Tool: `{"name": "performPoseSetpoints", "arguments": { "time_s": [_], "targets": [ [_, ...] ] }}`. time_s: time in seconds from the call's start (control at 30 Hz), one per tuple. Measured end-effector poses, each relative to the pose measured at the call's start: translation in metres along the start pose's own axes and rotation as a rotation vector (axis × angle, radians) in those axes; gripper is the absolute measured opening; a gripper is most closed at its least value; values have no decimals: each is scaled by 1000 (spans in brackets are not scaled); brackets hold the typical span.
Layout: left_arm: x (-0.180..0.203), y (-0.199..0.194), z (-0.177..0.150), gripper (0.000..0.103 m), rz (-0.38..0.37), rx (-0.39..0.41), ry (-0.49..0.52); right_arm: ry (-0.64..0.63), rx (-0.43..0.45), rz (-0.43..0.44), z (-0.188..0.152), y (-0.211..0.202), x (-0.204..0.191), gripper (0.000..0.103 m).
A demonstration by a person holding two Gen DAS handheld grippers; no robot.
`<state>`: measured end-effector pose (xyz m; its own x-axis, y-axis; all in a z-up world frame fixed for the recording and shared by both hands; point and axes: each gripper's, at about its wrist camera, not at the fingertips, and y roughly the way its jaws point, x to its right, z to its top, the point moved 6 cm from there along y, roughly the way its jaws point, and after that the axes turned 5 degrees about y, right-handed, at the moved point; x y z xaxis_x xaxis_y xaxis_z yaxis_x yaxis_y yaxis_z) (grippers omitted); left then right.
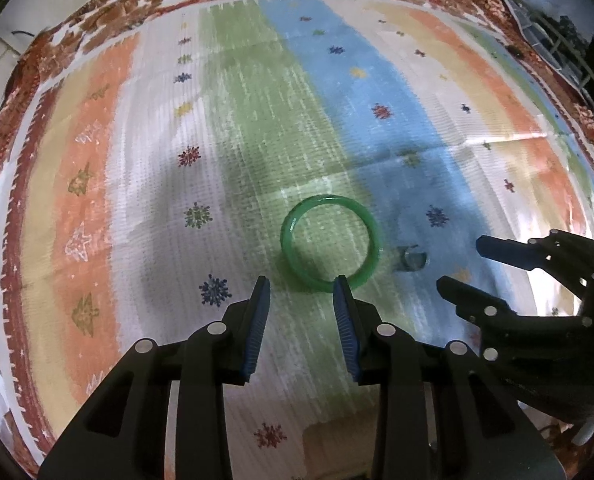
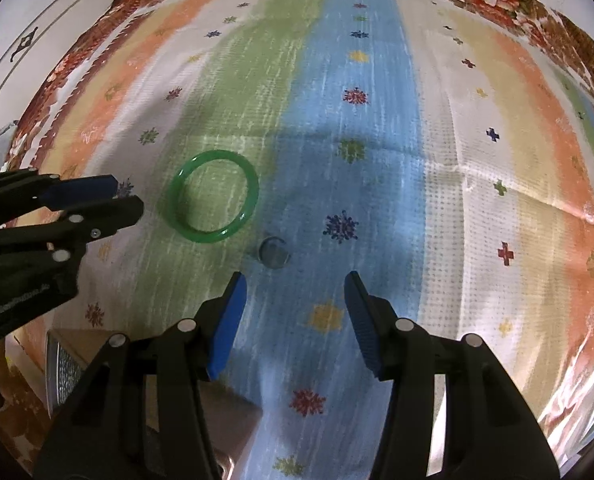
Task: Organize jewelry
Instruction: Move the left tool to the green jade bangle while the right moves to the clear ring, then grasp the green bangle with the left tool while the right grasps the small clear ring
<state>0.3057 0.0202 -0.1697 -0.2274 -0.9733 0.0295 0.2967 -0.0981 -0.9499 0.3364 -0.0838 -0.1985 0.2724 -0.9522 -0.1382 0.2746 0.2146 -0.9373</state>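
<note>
Left wrist view: no brand or label readable anywhere; there's faint pale lettering on the side of the left tongs [image 2: 129,198] in the right wrist view, too blurred to read.

Count: 1 green bangle [image 1: 331,243], 1 small ring [image 1: 412,258], 2 sets of tongs, 1 striped cloth [image 1: 137,160] over the tabletop w/ a floral cloth [image 1: 97,24] showing round its edge.

Bangle lies flat on the green stripe, next to the blue one. Ring sits just beside it, on the blue stripe, not touching the bangle; it's greyish and too blurred to tell more. In the right wrist view the bangle [image 2: 213,196] is up-left of the ring [image 2: 273,254].

Left tongs [image 1: 301,289]: jaws apart, a moderate gap, nothing between them. From this view the right-hand blue pad [image 1: 343,312] overlaps the near rim of the bangle; can't tell if it touches or hangs above it. Other pad is over bare cloth.

Right tongs [image 2: 295,286]: jaws apart, wider than the left pair, holding nothing. Ring is just ahead of the gap, nearer the left-hand pad [image 2: 229,324], not between the pads. Seen from the left wrist view, the right tongs [image 1: 463,262] sit beside the ring, tips pointing toward it.

Both pairs point steeply down at the cloth.
</note>
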Motion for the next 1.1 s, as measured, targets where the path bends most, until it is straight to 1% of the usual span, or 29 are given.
{"name": "performPoseSetpoints", "arguments": {
  "time_s": [0.17, 0.53, 0.73, 0.93, 1.0, 1.03, 1.07, 1.1],
  "targets": [
    [-2, 15, 5, 33, 2, -32, 5, 0, -14, 10, 8, 11, -4, 52],
    [-5, 39, 17, 33, 13, -71, 6, -10, -48, -8, 14, 37, -10, 52],
    [-9, 52, 18, 33, 23, -92, 3, -18, -47, -13, 14, 40, -10, 51],
    [-5, 64, 21, 33, 73, -97, 33, -46, -39, -50, 14, 44, -16, 51],
    [-3, 65, 20, 33, 82, -98, 46, -48, -38, -55, 14, 45, -17, 47],
    [-2, 66, 19, 29, 85, -104, 59, -57, -36, -73, 14, 45, -17, 41],
    [2, 67, 19, 22, 90, -114, 86, -62, -35, -82, 14, 45, -17, 31],
    [3, 67, 18, 17, 86, -119, 95, -61, -38, -80, 14, 45, -16, 25]
  ]
}}
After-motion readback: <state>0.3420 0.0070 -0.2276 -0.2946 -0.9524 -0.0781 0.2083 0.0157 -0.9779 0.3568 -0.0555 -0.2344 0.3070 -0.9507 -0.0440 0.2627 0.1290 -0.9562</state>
